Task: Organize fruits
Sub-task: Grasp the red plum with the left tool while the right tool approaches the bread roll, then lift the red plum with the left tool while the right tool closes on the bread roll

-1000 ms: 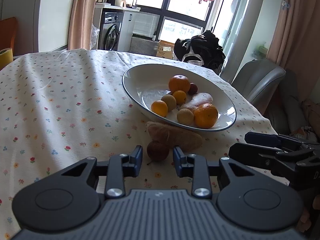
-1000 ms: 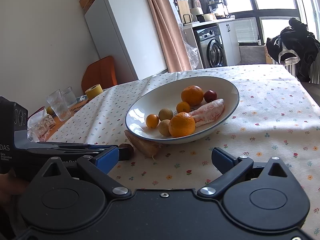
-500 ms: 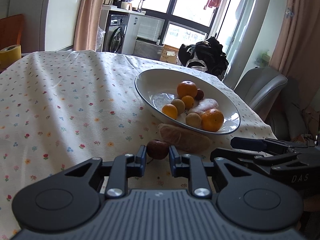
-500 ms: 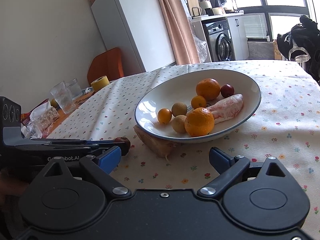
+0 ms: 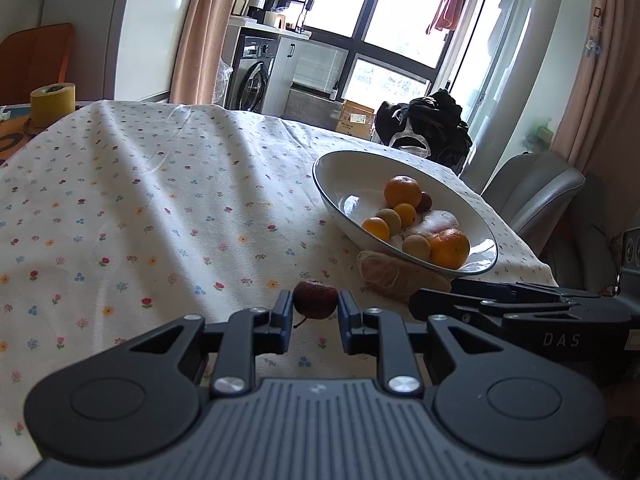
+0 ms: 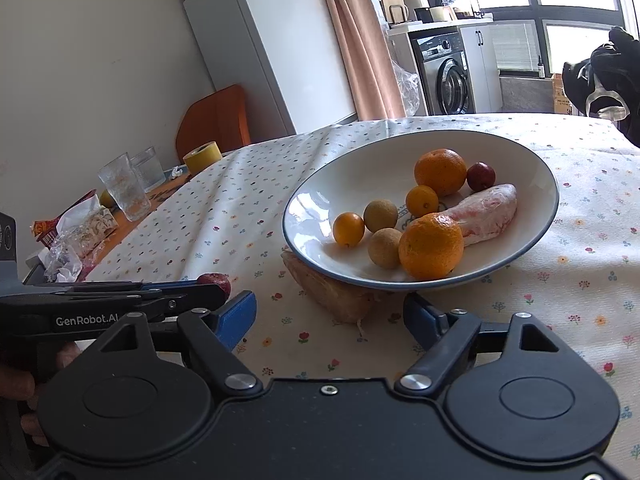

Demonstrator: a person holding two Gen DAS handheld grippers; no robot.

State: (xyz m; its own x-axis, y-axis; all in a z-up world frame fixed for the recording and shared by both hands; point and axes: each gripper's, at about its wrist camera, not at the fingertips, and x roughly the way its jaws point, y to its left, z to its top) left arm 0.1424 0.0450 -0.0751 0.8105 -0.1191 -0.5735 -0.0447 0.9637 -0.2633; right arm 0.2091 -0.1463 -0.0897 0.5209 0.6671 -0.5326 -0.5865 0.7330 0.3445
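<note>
A small dark red fruit (image 5: 315,298) is sitting between the two blue-lined fingers of the left gripper (image 5: 313,312), both pads pressing against its sides, its thin stem hanging down over the flowered tablecloth (image 5: 160,216); whether it is resting on the cloth or clear of it cannot be told. From the right wrist view the same red fruit (image 6: 216,282) is showing at the tip of the left gripper (image 6: 192,292), with a hand (image 6: 24,384) gripping the handle at the frame's left edge. Just beside the fruit, toward the bowl, a brownish wrapped item (image 5: 396,276) is lying on the cloth, partly tucked under the rim of the white bowl (image 5: 344,184). The bowl is holding two large oranges (image 6: 431,244), two small orange fruits (image 6: 349,229), two tan round fruits (image 6: 381,214), another dark red fruit (image 6: 481,176) and a pale pink wrapped piece (image 6: 486,212). The right gripper (image 6: 328,316) is standing wide open and empty, its fingers spread either side of the wrapped item near the bowl's edge. Farther off on the table, two drinking glasses (image 6: 124,186), a yellow tape roll (image 6: 203,157) and crumpled snack wrappers (image 6: 76,228) are sitting beyond the cloth.
</note>
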